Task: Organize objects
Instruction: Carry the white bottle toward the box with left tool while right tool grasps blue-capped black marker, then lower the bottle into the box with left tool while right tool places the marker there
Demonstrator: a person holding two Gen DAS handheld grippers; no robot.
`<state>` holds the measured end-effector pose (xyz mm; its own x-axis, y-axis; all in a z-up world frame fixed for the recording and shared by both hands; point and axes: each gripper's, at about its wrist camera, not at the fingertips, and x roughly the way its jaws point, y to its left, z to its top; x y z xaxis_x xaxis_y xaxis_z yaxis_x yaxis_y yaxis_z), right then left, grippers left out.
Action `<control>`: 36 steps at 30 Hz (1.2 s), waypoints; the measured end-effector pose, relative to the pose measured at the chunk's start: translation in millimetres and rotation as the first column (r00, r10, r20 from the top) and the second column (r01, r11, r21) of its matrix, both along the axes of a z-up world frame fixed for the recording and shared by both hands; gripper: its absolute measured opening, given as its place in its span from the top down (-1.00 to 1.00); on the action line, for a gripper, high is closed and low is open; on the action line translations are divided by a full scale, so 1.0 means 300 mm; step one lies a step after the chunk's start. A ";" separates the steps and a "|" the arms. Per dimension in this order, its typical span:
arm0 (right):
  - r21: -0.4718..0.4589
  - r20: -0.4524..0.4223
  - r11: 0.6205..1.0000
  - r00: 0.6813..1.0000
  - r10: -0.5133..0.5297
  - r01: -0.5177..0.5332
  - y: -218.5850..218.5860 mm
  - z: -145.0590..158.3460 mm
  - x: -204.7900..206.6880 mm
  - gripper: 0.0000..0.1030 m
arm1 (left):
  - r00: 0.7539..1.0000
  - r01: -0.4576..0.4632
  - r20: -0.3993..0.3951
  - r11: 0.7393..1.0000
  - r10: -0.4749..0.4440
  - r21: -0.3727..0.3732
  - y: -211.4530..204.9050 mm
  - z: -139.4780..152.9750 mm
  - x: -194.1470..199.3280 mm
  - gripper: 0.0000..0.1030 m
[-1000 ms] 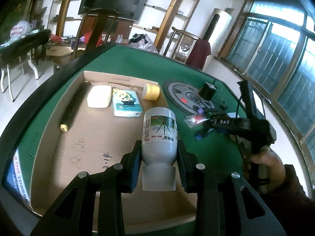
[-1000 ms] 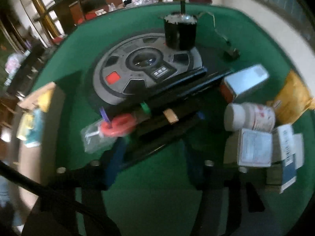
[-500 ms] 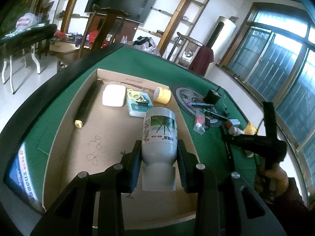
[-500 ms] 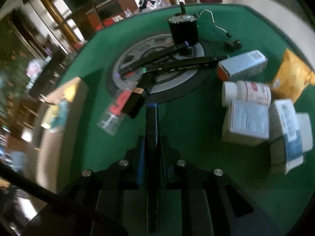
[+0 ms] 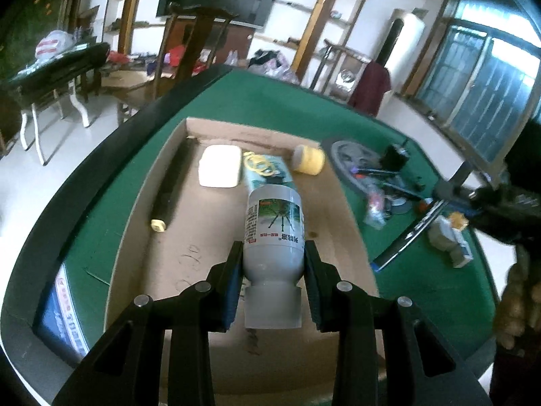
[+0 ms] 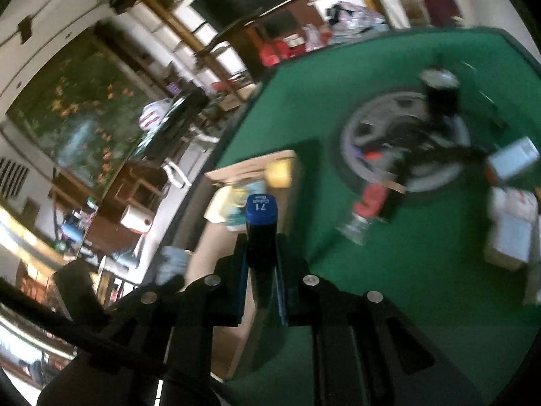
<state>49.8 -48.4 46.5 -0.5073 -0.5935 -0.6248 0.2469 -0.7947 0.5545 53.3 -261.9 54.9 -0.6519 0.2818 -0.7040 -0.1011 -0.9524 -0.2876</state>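
My left gripper (image 5: 273,260) is shut on a white plastic bottle (image 5: 274,233) with a green label, held cap toward me above the cardboard box (image 5: 351,209) on the green table. My right gripper (image 6: 260,247) is shut on a black marker with a blue cap (image 6: 261,208), lifted off the table and pointing toward the box (image 6: 294,169). In the left wrist view that marker (image 5: 409,237) hangs from the right gripper at the right, over the table.
The box holds a black tube (image 5: 169,189), a white case (image 5: 220,170), a teal packet (image 5: 267,172) and a yellow tape roll (image 5: 308,159). A grey round plate (image 6: 405,149) carries markers. Medicine boxes (image 6: 510,223) lie at the right.
My right gripper has lifted the blue-capped marker off the table and swung left toward the box. My left gripper keeps the bottle and has risen slightly.
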 end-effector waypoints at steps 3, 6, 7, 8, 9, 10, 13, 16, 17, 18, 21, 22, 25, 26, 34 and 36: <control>0.049 0.002 0.998 0.999 0.041 -0.041 -0.088 0.008 -0.050 0.76 | 0.998 -0.010 0.054 1.000 0.012 -0.028 -0.004 -0.027 -0.057 0.43; 0.102 0.032 0.992 0.997 0.068 -0.070 -0.183 -0.023 -0.122 0.76 | 0.995 -0.002 0.096 0.999 0.007 -0.053 0.005 -0.045 -0.105 0.43; 0.121 0.039 0.990 0.997 0.071 -0.075 -0.205 -0.037 -0.142 0.76 | 0.994 0.000 0.112 0.998 0.008 -0.066 0.012 -0.054 -0.123 0.43; 0.144 0.052 0.986 0.996 0.075 -0.082 -0.239 -0.057 -0.168 0.76 | 0.992 0.004 0.127 0.997 0.005 -0.076 0.018 -0.063 -0.139 0.43; 0.159 0.060 0.984 0.995 0.076 -0.084 -0.255 -0.072 -0.183 0.76 | 0.991 0.008 0.134 0.997 0.003 -0.082 0.021 -0.069 -0.144 0.43; 0.172 0.061 0.982 0.996 0.072 -0.082 -0.272 -0.086 -0.204 0.76 | 0.989 0.013 0.146 0.996 0.001 -0.093 0.026 -0.078 -0.157 0.43; 0.185 0.083 0.980 0.994 0.066 -0.080 -0.296 -0.105 -0.254 0.76 | 0.984 0.012 0.179 0.993 0.009 -0.113 0.031 -0.106 -0.183 0.43; 0.252 0.102 0.964 0.993 0.058 -0.082 -0.323 -0.136 -0.290 0.76 | 0.983 0.006 0.185 0.994 0.015 -0.112 0.028 -0.116 -0.189 0.43; 0.264 0.114 0.961 0.992 0.055 -0.083 -0.329 -0.153 -0.300 0.76 | 0.983 0.007 0.183 0.994 0.014 -0.113 0.028 -0.115 -0.187 0.43; 0.270 0.127 0.959 0.990 0.053 -0.086 -0.331 -0.171 -0.307 0.76 | 0.983 0.006 0.183 0.993 0.015 -0.115 0.027 -0.114 -0.186 0.43; 0.269 0.163 0.959 0.986 0.045 -0.089 -0.335 -0.215 -0.322 0.76 | 0.982 0.006 0.190 0.990 0.021 -0.140 0.034 -0.117 -0.182 0.43; 0.276 0.169 0.957 0.985 0.042 -0.088 -0.334 -0.224 -0.324 0.76 | 0.982 0.004 0.189 0.989 0.024 -0.146 0.036 -0.115 -0.179 0.43; 0.304 0.181 0.948 0.983 0.035 -0.090 -0.338 -0.239 -0.327 0.76 | 0.982 -0.012 0.184 0.988 0.041 -0.156 0.034 -0.110 -0.173 0.34; 0.310 0.189 0.946 0.981 0.036 -0.094 -0.339 -0.242 -0.329 0.76 | 0.981 -0.015 0.188 0.988 0.044 -0.152 0.032 -0.114 -0.178 0.27; 0.310 0.069 0.950 0.997 0.020 -0.041 -0.287 -0.109 -0.261 0.42 | 0.987 -0.086 0.133 0.996 0.090 -0.037 -0.032 -0.040 -0.154 -0.01; 0.344 0.002 0.939 1.000 0.013 -0.012 -0.246 -0.038 -0.230 0.36 | 0.991 -0.101 0.085 0.995 0.103 -0.020 -0.032 0.007 -0.128 -0.01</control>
